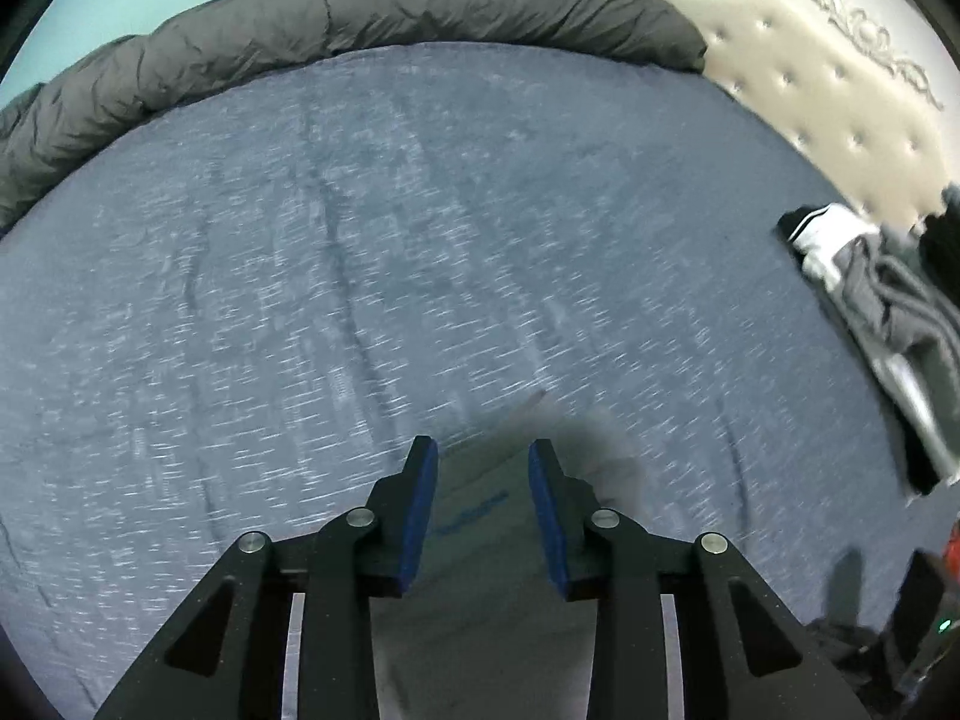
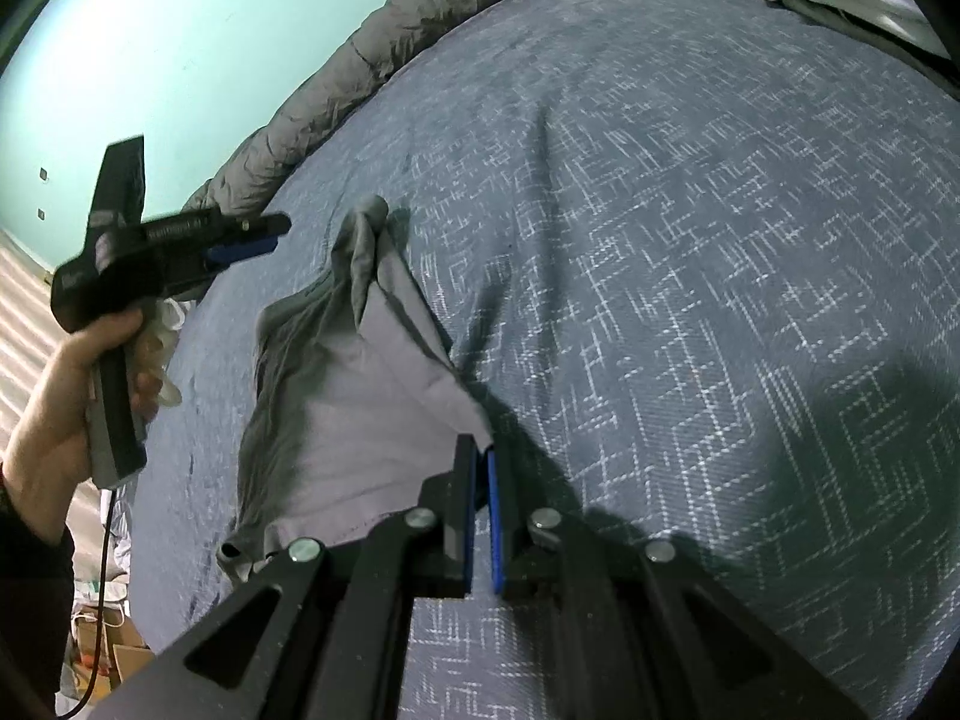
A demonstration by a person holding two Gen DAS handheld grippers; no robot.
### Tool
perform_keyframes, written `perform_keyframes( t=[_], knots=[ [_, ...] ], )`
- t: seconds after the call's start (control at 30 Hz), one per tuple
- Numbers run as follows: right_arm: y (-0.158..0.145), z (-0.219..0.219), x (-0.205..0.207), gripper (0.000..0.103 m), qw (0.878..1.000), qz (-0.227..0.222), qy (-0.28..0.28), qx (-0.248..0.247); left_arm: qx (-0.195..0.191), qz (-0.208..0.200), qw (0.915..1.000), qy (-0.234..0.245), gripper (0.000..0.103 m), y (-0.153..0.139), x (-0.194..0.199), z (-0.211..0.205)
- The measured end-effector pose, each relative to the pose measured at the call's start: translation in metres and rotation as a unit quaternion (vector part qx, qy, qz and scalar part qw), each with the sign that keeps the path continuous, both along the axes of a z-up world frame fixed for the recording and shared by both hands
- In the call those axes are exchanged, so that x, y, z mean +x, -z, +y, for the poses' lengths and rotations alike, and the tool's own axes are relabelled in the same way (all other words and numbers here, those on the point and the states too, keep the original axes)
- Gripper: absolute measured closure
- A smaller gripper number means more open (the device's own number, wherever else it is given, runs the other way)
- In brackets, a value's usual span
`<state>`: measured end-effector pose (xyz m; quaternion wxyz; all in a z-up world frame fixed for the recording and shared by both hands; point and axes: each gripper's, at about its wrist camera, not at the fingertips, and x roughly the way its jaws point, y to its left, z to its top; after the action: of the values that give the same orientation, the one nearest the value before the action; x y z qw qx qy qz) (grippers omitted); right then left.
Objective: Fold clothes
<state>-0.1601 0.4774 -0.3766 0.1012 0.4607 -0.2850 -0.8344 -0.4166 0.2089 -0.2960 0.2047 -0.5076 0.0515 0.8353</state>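
Note:
A grey garment (image 2: 360, 390) lies crumpled on the blue patterned bed sheet (image 2: 660, 240), one corner lifted. My right gripper (image 2: 480, 453) is shut on that corner, which sits pinched between the blue pads. A hand (image 2: 72, 372) holds my left gripper (image 2: 264, 237) in the air, left of the garment and apart from it. In the left wrist view, my left gripper (image 1: 483, 450) stands open with nothing between its fingers. A blurred patch of the grey garment (image 1: 480, 516) shows beneath them.
A rolled grey duvet (image 1: 360, 18) runs along the bed's far edge by a turquoise wall. A pile of grey, white and black clothes (image 1: 870, 300) lies near the cream tufted headboard (image 1: 840, 90). Boxes (image 2: 102, 642) stand on the floor beside the bed.

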Motion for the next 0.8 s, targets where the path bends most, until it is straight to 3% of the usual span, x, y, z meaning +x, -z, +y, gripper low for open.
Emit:
perform_keyframes(
  t=[0.17, 0.5, 0.63, 0.67, 0.73, 0.8],
  knots=[
    [0.0, 0.006, 0.0, 0.1, 1.0, -0.003, 0.004, -0.008, -0.014, -0.008, 0.9998, -0.014, 0.069, 0.013, 0.006, -0.029],
    [-0.002, 0.006, 0.004, 0.098, 1.0, -0.014, 0.019, 0.009, 0.028, -0.028, 0.997, -0.066, 0.069, 0.036, 0.023, -0.098],
    [-0.017, 0.018, 0.006, 0.097, 0.999, 0.008, 0.04, 0.006, 0.053, -0.037, 0.9954, -0.07, 0.069, 0.044, 0.026, -0.109],
    [-0.02, 0.021, 0.007, 0.092, 0.999, 0.014, 0.045, 0.005, 0.057, -0.039, 0.9952, -0.069, 0.069, 0.044, 0.027, -0.111],
    [-0.029, 0.023, 0.006, 0.071, 0.998, 0.03, 0.047, -0.003, 0.069, -0.041, 0.9944, -0.068, 0.069, 0.045, 0.027, -0.116],
    [-0.036, 0.019, 0.001, 0.064, 0.998, 0.044, 0.04, -0.017, 0.08, -0.044, 0.9936, -0.066, 0.069, 0.045, 0.027, -0.119]
  ],
)
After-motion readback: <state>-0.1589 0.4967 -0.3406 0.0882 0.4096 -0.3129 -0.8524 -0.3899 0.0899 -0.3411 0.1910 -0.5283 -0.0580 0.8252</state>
